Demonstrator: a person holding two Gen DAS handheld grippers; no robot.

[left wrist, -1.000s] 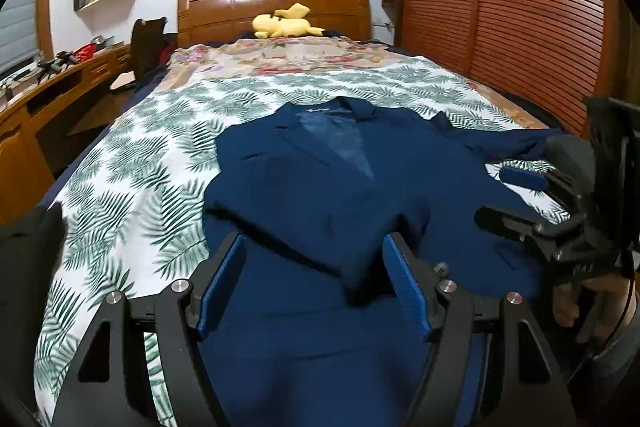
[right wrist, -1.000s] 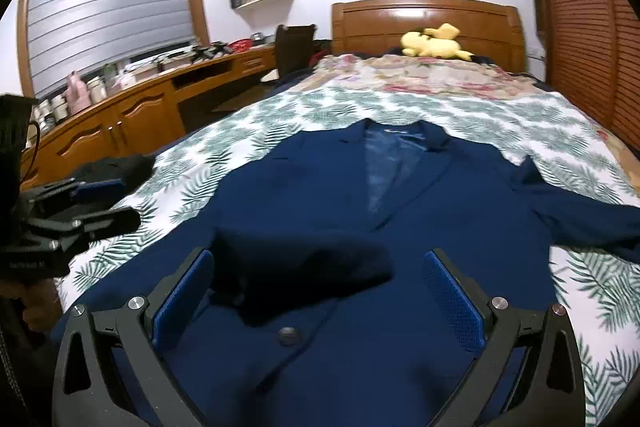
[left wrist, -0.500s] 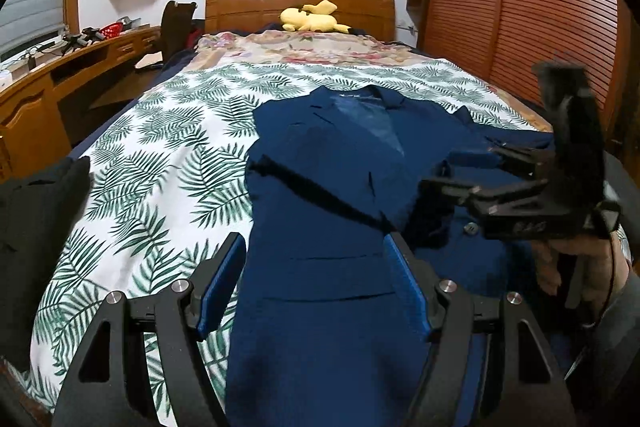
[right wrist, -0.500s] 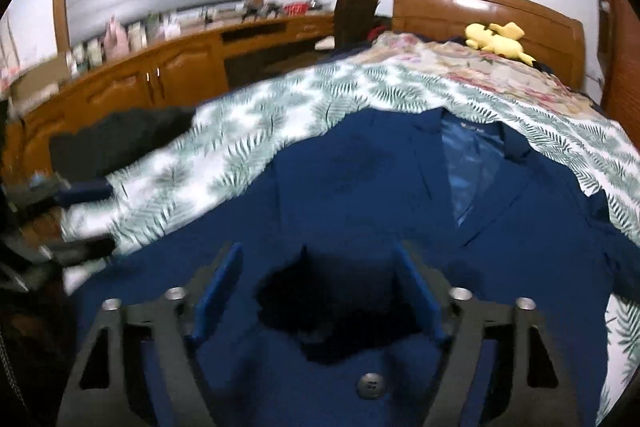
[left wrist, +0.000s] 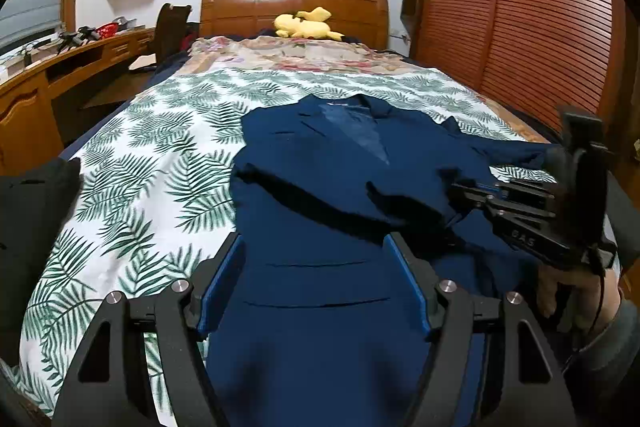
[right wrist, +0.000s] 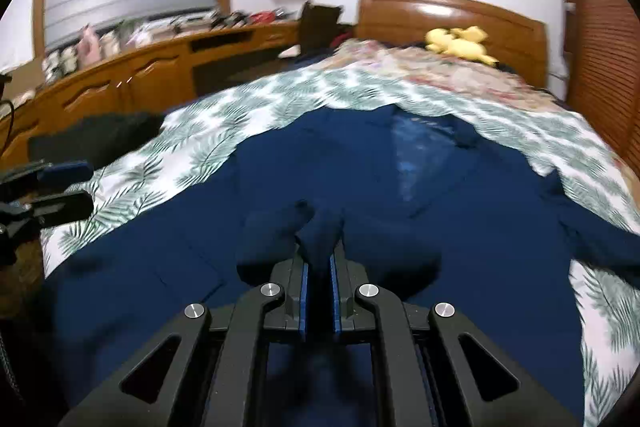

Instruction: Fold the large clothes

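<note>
Your right gripper has just closed its jaws on a pinch of the navy blue suit jacket spread on the leaf-print bed; your left gripper hovers wide, empty. Next, likely lift and fold across.

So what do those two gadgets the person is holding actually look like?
Both are black plastic frames with cut-out openings and silver bolt heads. The left gripper has two fingers lined with blue pads; the right gripper has the same blue lining. Seen from the side, it bears small embossed lettering, a thin black cable trails by the hand, and the sleeve is grey.
</note>
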